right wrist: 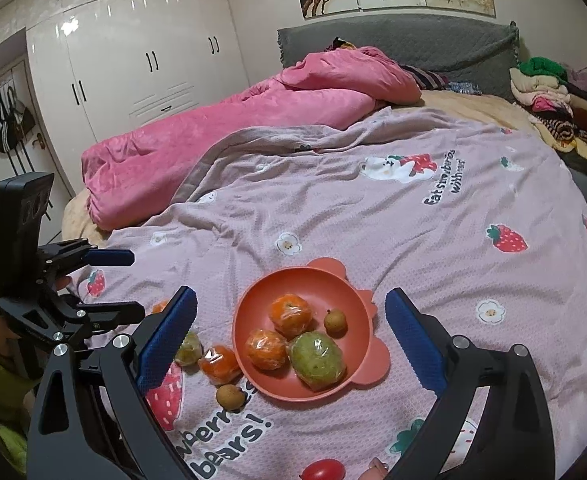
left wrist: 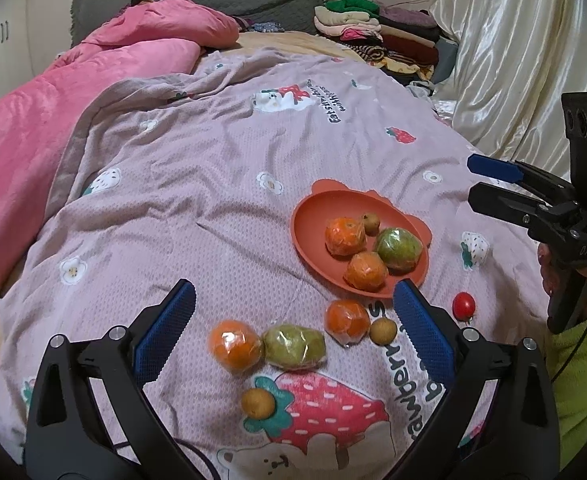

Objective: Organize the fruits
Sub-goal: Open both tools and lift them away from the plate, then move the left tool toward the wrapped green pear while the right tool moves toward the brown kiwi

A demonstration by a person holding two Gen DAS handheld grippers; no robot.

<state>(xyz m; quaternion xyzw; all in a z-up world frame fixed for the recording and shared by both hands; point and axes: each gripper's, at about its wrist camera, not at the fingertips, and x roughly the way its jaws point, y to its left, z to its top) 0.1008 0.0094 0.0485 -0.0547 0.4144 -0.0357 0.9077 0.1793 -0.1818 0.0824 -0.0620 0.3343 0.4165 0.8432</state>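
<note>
Both tongs [left wrist: 293, 316] [right wrist: 289, 320] apart and empty, green fruit [right wrist: 189, 348] half hidden behind a finger.

Black tool [left wrist: 293, 320], blue pads; green sleeve [left wrist: 581, 360]

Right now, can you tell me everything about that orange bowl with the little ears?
The orange bear-shaped bowl looks like soft matte silicone, round with small ear-like tabs on its rim. It sits upright and flat on the pink strawberry-print blanket. Inside lie two plastic-wrapped orange tangerines, one plastic-wrapped green fruit and one small brown round fruit. No claw touches it; more fruit lies on the blanket beside it.
</note>
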